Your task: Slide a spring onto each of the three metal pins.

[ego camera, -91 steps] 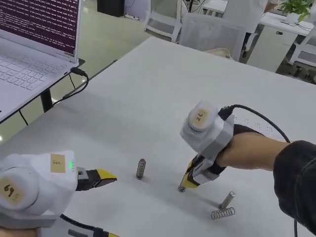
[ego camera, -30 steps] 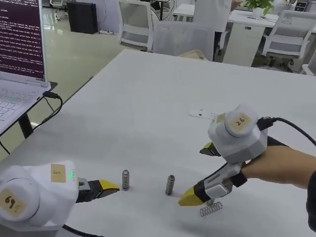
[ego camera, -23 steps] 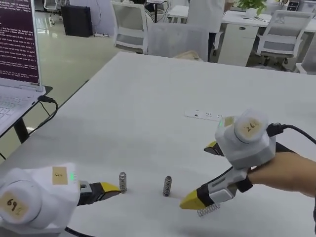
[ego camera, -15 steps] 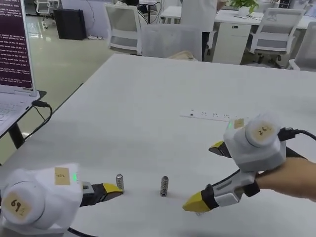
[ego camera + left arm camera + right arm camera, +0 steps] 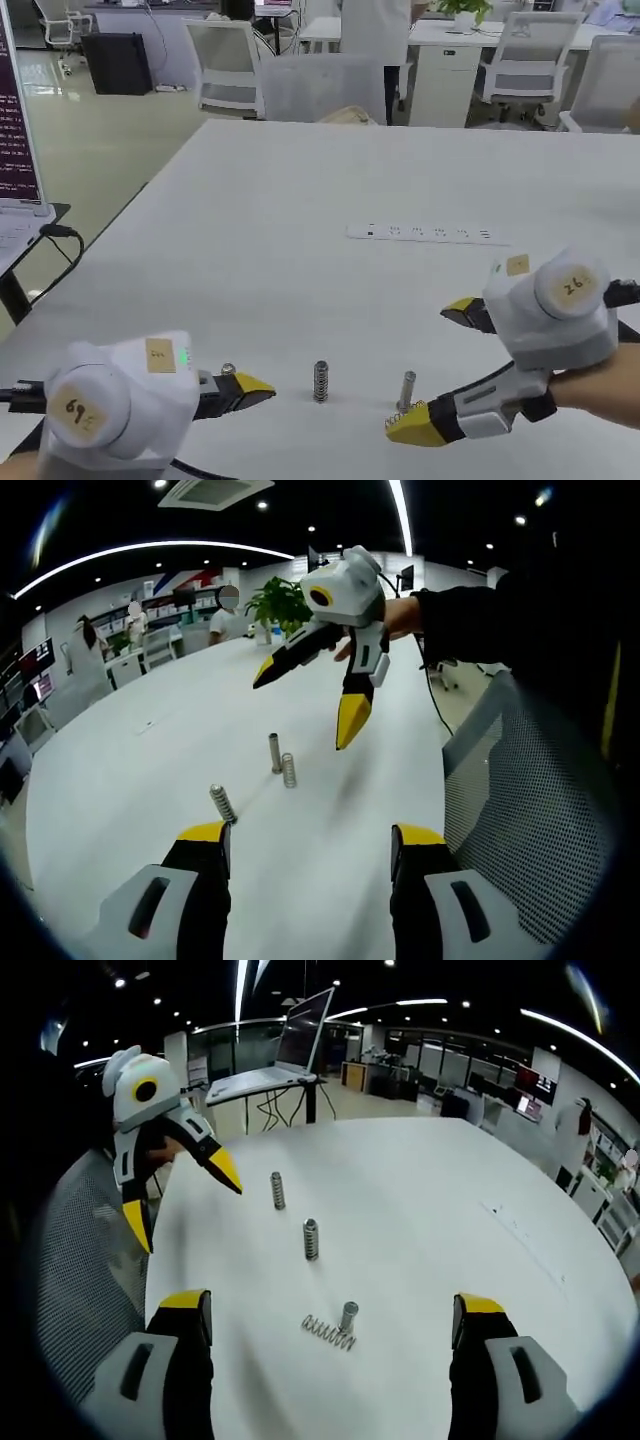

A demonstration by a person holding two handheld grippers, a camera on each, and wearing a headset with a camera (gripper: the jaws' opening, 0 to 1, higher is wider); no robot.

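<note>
Right gripper [image 5: 433, 369] is spread wide with nothing in it, and here's the bit that matters: the loose spring [image 5: 328, 1331] lies flat on the table straight ahead of it, in line with the gap between the two jaws, right at the foot of the bare pin [image 5: 348, 1316], touching it or as good as. The pin stands upright and the spring's long axis runs along the tabletop, slantwise across the gripper's line of approach, so I reckon it has to be pinched, stood on end and threaded down over the pin's top. Left gripper [image 5: 310, 835] is parted too, empty, and low at the other end of the row; the right one is clearly the nearer to that spring. The middle pin [image 5: 320, 381] and the end pin [image 5: 277, 1190] both look already coiled, so by my count this is the last one. The table [image 5: 300, 200] is plain, smooth white with a power strip [image 5: 428, 234] lying well beyond the pins. It's an open office: a laptop [image 5: 300, 1035] off one edge and mesh chairs [image 5: 225, 65] past the far end.
</note>
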